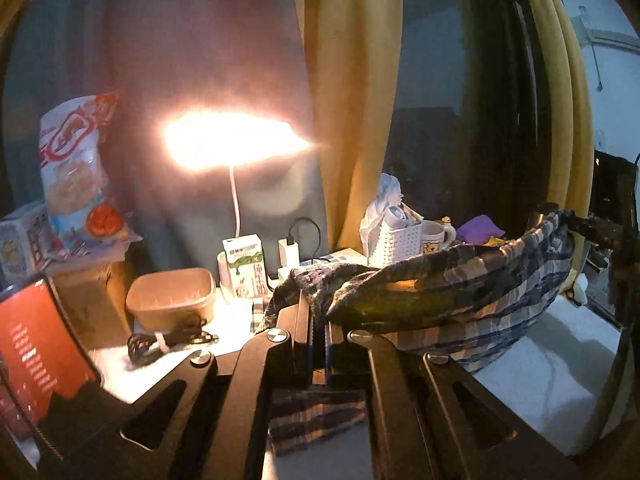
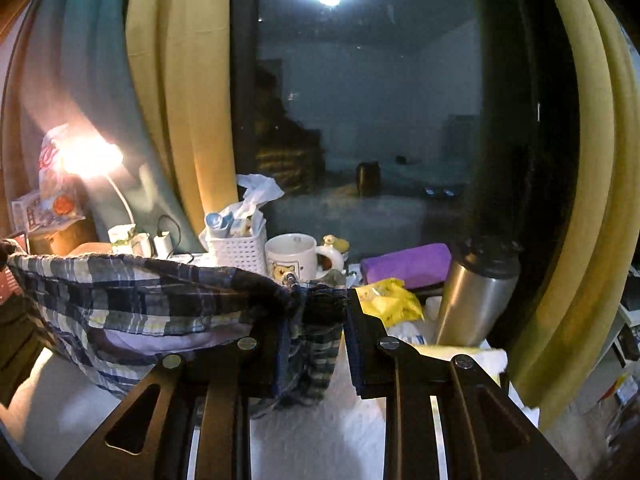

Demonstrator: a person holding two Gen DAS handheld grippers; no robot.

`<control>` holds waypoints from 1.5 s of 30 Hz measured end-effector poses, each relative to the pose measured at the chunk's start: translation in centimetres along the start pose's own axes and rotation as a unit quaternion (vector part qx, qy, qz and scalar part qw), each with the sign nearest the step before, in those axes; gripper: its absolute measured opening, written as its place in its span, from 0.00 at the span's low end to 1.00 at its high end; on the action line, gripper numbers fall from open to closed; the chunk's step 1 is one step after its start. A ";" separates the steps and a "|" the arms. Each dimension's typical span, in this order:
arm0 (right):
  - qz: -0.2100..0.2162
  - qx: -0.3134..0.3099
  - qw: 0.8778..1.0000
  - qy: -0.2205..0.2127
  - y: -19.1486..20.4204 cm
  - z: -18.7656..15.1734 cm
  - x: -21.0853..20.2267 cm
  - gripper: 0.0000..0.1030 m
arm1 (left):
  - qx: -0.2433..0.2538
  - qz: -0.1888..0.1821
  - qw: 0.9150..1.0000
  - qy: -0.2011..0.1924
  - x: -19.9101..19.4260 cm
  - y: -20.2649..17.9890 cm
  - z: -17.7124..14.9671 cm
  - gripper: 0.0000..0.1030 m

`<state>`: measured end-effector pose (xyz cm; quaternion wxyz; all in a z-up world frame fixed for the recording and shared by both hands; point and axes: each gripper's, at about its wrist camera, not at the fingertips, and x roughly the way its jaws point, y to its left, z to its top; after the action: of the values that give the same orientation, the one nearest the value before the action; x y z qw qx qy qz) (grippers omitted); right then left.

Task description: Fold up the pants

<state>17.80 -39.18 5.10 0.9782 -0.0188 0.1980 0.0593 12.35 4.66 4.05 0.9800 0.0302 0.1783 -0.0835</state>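
Note:
The plaid pants (image 1: 460, 288) hang stretched between my two grippers, lifted off the white tabletop (image 1: 560, 368). In the left wrist view, my left gripper (image 1: 319, 316) is shut on one end of the waistband, and cloth also droops under its fingers. The right gripper (image 1: 600, 232) shows dark at the far right, holding the other end. In the right wrist view, my right gripper (image 2: 314, 320) is shut on a bunched end of the pants (image 2: 140, 300), with the drawstring knot just above the jaws. From there the cloth sags away to the left.
A lit desk lamp (image 1: 232, 144), a snack bag (image 1: 76, 172), a beige tub (image 1: 172, 296), a carton (image 1: 244, 264) and cables stand at the back left. A white basket (image 2: 238, 252), a mug (image 2: 292, 258), a steel flask (image 2: 476, 292), a purple cloth (image 2: 408, 264) and a yellow packet (image 2: 388, 300) crowd the window side.

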 end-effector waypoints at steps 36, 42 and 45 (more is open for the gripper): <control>-0.031 0.000 0.991 0.128 0.7 -1.4 23.8 0.24 | -0.030 0.088 0.978 0.187 24.0 9.9 -3.5 0.19; -0.047 -0.023 0.988 0.147 1.2 -2.0 24.7 0.28 | -0.034 0.075 0.978 0.191 22.2 9.7 -3.5 0.33; -0.053 -0.036 0.987 0.148 1.7 -1.9 24.4 0.67 | -0.041 0.050 0.977 0.203 20.8 9.1 -4.0 0.49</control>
<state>39.18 -34.95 -6.18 0.9386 -0.0733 0.3368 0.0108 31.72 10.79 -6.82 0.9267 0.0154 0.3750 -0.0189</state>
